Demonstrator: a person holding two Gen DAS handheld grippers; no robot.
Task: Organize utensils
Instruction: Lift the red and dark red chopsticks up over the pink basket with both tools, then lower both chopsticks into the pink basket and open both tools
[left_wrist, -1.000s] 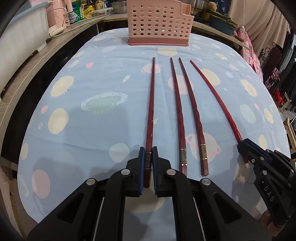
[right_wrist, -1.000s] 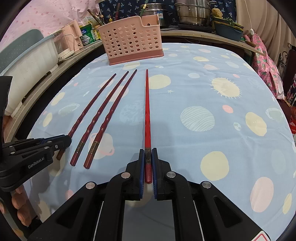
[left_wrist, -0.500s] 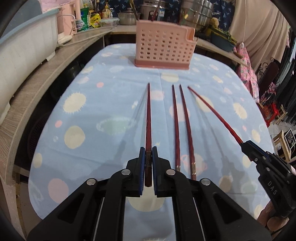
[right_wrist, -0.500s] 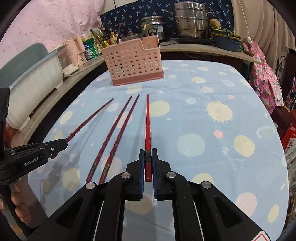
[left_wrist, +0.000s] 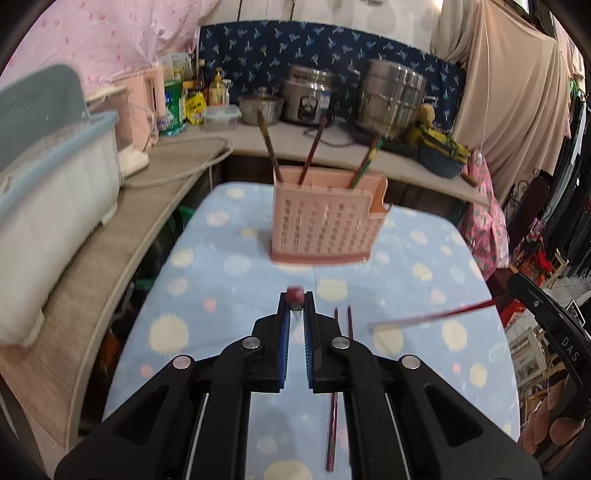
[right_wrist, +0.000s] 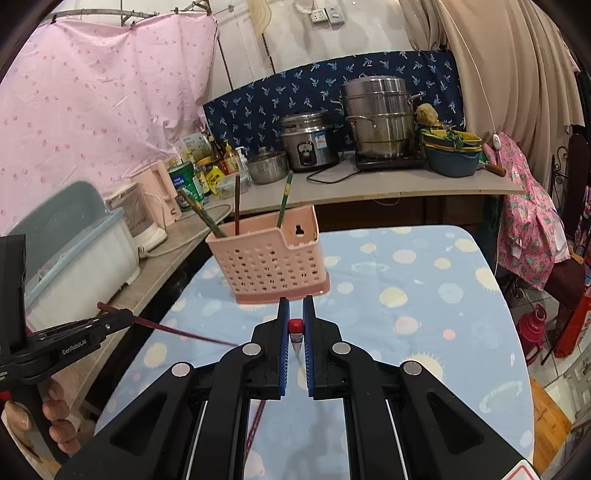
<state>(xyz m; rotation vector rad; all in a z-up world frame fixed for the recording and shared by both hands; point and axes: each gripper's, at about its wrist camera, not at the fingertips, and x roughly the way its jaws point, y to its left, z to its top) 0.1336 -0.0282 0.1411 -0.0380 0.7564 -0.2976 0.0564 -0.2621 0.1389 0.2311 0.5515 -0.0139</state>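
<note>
Two chopsticks are in the air, one per gripper, both clamped near the thick end so the thin tip can drop into the basket first.

Left wrist view: left gripper (left_wrist: 295, 306), jaws closed on a dark red chopstick (left_wrist: 295, 295); only its butt end shows above the pads, since it points steeply away from the camera. Pink basket (left_wrist: 325, 225) sits straight ahead at the far part of the tabletop (left_wrist: 207, 295), with three utensils already standing in it. Two more chopsticks (left_wrist: 343, 321) lie flat on the blue cloth just right of the jaws, partly hidden by the gripper body. Right gripper (left_wrist: 517, 286) enters at the right edge, its chopstick (left_wrist: 432, 315) blurred and roughly level.

Right wrist view: right gripper (right_wrist: 295, 321), jaws shut on a brighter red chopstick (right_wrist: 296, 326), again seen end-on. Basket (right_wrist: 273, 258) is close ahead and slightly left. Left gripper (right_wrist: 122, 319) at the left edge holds its stick (right_wrist: 177, 332) slanting down to the right; a hand (right_wrist: 55, 424) grips the handle below.

My read: both are mid-carry, next step is tilting tips down over the basket rim.
</note>
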